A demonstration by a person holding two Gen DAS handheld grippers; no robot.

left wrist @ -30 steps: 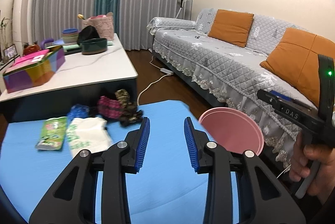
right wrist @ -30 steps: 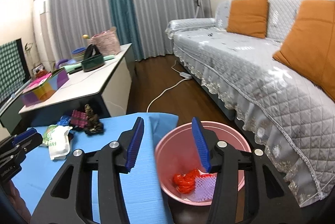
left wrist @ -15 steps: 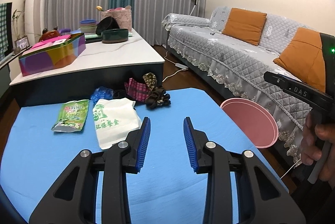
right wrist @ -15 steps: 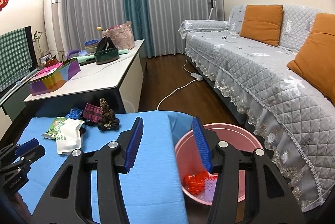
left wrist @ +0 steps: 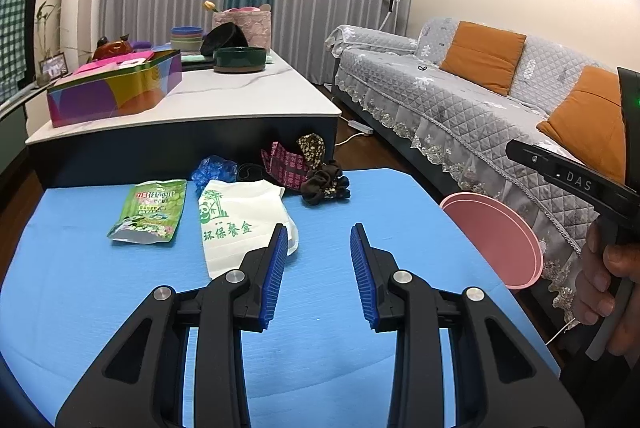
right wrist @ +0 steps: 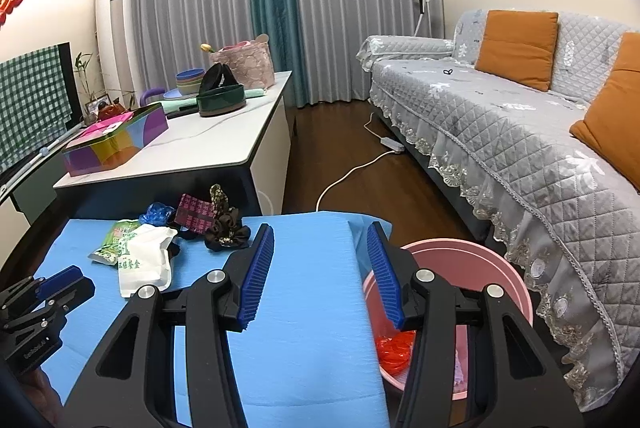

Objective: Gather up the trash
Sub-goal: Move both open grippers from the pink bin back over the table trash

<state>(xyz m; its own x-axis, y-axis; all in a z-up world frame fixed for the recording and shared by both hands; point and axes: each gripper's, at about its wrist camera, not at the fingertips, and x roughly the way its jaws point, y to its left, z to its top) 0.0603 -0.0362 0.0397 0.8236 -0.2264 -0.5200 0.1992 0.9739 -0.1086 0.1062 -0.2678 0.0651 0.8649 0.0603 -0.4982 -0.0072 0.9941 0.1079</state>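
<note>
On the blue mat point(left wrist: 80, 288) lie a green snack packet point(left wrist: 150, 211), a white bag with green print point(left wrist: 236, 224), a blue crumpled wrapper point(left wrist: 214, 167), a pink patterned pouch point(left wrist: 286, 163) and a dark scrunchie point(left wrist: 324, 185). My left gripper point(left wrist: 319, 240) is open and empty, just near of the white bag. My right gripper point(right wrist: 320, 240) is open and empty over the mat's right edge, beside the pink bin point(right wrist: 500, 268). The bin holds red trash point(right wrist: 394, 348). The white bag point(right wrist: 146, 260) and the left gripper point(right wrist: 56, 282) show in the right wrist view.
A low white-topped table point(left wrist: 224, 95) with a colourful box point(left wrist: 116, 87) and bowls stands behind the mat. A grey sofa point(left wrist: 460, 95) with orange cushions runs along the right. A white cable point(right wrist: 348, 171) lies on the wood floor.
Both grippers have drawn back and turned left. The trash pile has come more to the middle of the left view. Both stay open and empty.
</note>
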